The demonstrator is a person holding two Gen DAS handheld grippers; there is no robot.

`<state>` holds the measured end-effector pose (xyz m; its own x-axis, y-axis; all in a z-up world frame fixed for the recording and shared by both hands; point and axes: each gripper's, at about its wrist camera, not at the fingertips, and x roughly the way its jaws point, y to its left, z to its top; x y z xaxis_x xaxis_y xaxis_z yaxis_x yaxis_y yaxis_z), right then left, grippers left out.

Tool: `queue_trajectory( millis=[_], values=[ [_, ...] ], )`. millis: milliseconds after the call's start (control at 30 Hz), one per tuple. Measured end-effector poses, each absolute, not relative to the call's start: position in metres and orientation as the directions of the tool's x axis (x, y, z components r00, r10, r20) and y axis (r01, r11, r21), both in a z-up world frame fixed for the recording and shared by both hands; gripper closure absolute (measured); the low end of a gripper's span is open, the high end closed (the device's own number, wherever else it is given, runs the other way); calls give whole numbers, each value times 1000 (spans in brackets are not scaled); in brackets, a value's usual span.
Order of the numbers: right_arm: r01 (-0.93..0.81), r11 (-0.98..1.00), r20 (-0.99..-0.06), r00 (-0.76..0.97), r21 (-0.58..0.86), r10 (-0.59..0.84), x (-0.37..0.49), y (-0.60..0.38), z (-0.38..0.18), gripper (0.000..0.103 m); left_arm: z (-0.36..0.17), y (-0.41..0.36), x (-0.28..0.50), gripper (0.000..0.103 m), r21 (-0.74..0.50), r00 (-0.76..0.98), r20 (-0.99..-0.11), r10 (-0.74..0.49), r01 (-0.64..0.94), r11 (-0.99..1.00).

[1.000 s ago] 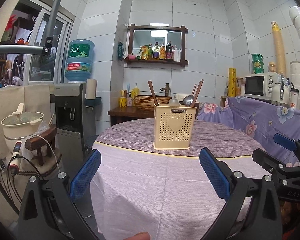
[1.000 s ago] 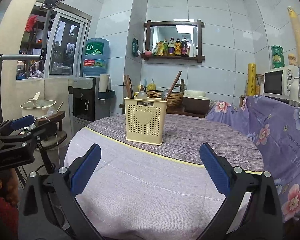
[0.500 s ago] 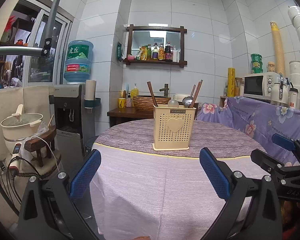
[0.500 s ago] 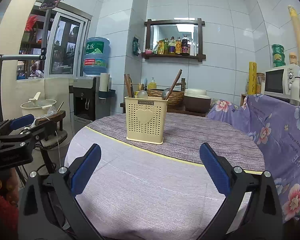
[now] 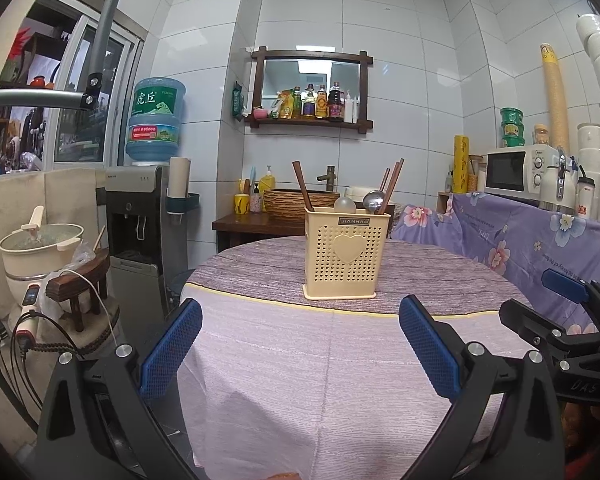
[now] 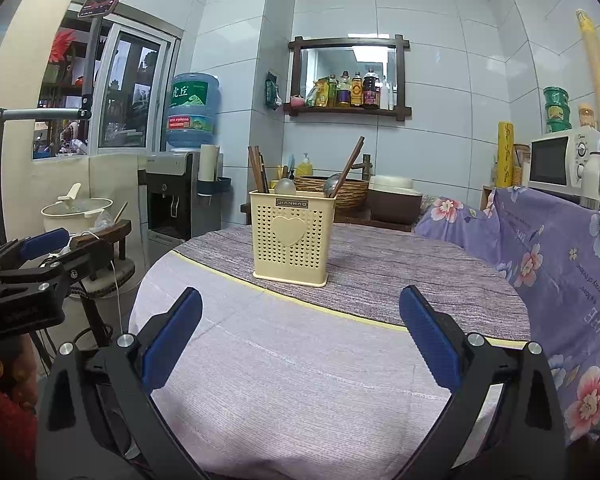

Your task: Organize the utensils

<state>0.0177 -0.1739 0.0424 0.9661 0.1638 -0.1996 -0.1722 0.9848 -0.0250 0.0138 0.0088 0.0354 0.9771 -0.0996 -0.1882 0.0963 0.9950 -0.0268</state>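
A: Where does the utensil holder [image 5: 345, 253] stand?

B: Upright on the round table [image 5: 284, 360], on the darker woven strip of cloth toward the far side. It is a cream perforated basket with a heart on its front. Brown chopsticks [image 5: 302, 191] lean out of it on the left and more on the right, with a metal ladle [image 5: 373, 201] and a pale spoon [image 5: 345, 204] between them.

A: And the left gripper [image 5: 300, 348]?

B: Its blue-padded fingers [image 5: 171, 348] are spread wide and empty, above the near, paler part of the cloth, well apart from the holder.

A: The right gripper [image 6: 300, 344]?

B: The same: fingers [image 6: 429, 342] wide apart, pinching nothing, facing the holder from the right. Each gripper shows at the edge of the other's view.

A: Anything beside the table?

B: A water dispenser [image 5: 134, 216] on the left, a microwave [image 5: 520, 172] on the right.
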Motion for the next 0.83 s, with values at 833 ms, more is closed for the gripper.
queue_trajectory(
  millis=[833],
  values=[
    [-175, 985, -217, 962, -16, 167, 20, -173, 38, 6, 33, 8, 17, 5, -27, 971, -208, -114, 111, 993]
  ],
)
